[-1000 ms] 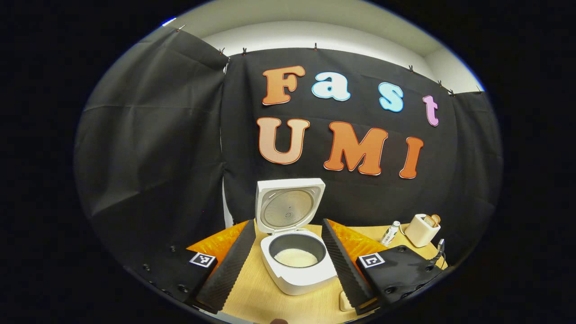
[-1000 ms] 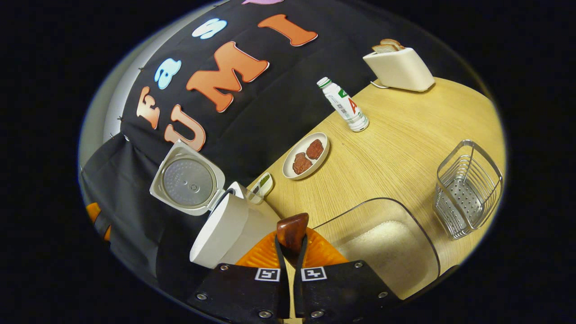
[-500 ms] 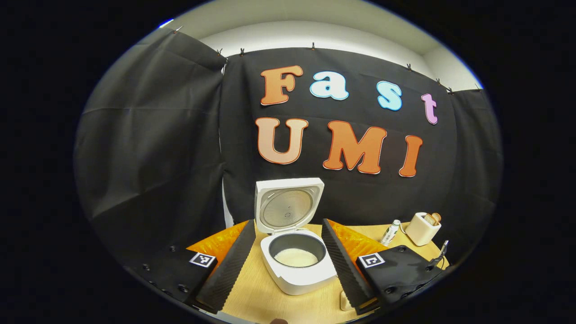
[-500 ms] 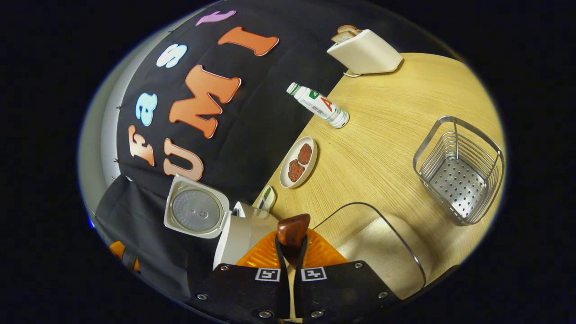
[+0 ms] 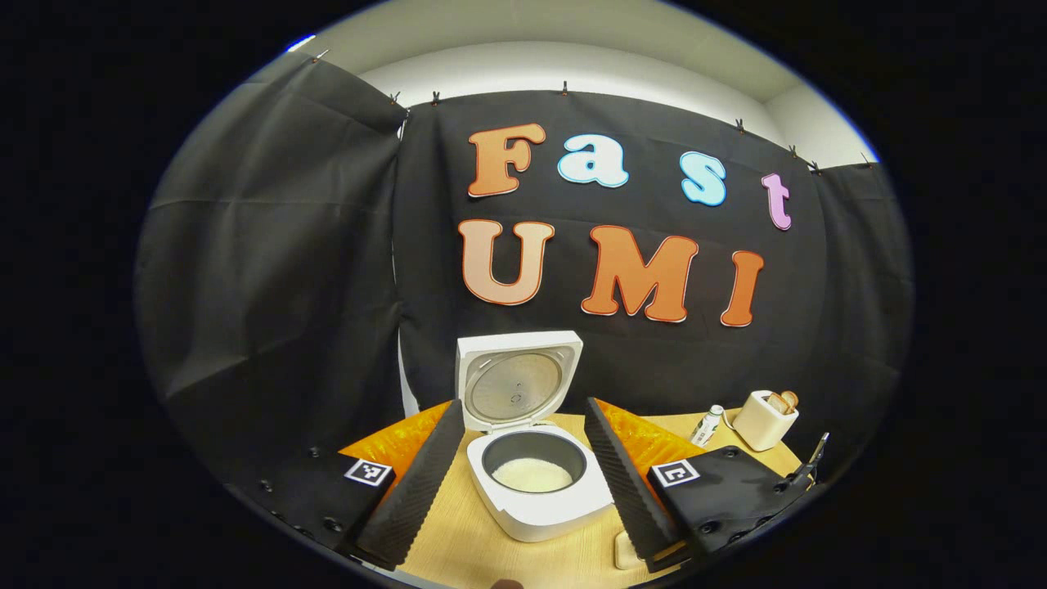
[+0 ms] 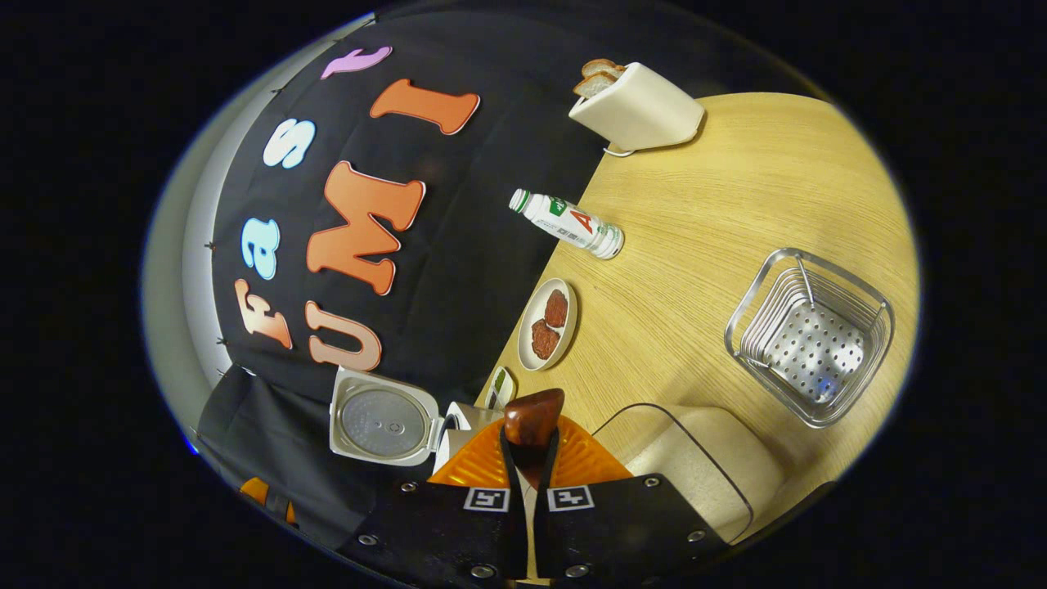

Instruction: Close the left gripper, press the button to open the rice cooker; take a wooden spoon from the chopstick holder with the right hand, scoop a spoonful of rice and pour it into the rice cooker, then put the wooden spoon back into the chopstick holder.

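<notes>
In the left gripper view, the left gripper (image 5: 523,474) hangs over the counter (image 5: 466,540) with its fingers spread wide apart, grasping nothing. Between them sits the rice cooker (image 5: 536,491), its lid (image 5: 517,388) standing upright and open, white rice (image 5: 532,474) lying in the dark inner pot. Compared with a second ago the cooker sits slightly lower and a touch further left in this view; otherwise little has changed here. A toaster (image 5: 765,419) and a small bottle (image 5: 705,425) stand at the far right of the counter.

In the right gripper view, the right gripper (image 6: 530,458) is clenched on the wooden spoon (image 6: 533,415), whose dark brown end pokes up between the fingers. This view has rolled further over since a second ago: the rice cooker (image 6: 384,421) has slid down and left and looks smaller, partly hidden behind the gripper. The clear rice container (image 6: 703,470) lies just right of the fingers, lower in the view than before. The wire chopstick holder (image 6: 810,335), now seen more from above with its perforated floor showing, stands well apart on the right. A plate (image 6: 550,323) with two brown pieces, the bottle (image 6: 568,222) and the toaster (image 6: 638,106) line the wall.
</notes>
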`<state>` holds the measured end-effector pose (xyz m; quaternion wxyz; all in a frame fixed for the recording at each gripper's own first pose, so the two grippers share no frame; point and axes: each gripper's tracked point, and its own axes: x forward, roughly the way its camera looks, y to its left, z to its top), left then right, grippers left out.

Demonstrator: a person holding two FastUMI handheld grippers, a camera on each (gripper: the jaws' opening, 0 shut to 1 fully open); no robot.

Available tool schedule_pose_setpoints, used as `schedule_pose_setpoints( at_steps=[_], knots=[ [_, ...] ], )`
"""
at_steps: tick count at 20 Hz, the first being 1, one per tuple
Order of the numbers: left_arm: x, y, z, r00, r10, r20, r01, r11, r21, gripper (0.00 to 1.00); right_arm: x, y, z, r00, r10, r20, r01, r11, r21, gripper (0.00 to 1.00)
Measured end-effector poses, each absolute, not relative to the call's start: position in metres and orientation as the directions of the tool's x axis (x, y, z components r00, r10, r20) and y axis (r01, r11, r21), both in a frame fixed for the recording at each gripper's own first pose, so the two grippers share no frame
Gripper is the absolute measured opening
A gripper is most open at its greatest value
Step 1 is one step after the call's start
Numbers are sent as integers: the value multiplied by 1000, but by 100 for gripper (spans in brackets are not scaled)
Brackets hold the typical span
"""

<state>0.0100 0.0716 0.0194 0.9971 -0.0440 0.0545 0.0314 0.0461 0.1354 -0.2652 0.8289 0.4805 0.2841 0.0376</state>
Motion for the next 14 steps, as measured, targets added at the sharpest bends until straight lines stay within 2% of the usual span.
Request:
schedule_pose_setpoints(
  at_steps=[5,14],
  knots=[
    [15,74,24,993,68,-100,-75,995,-67,99,53,137,-239,854,313,-415,232,485,843,3],
    [32,74,31,995,46,-91,-52,996,-68,100,73,175,-181,868,352,-351,207,386,899,2]
  ],
)
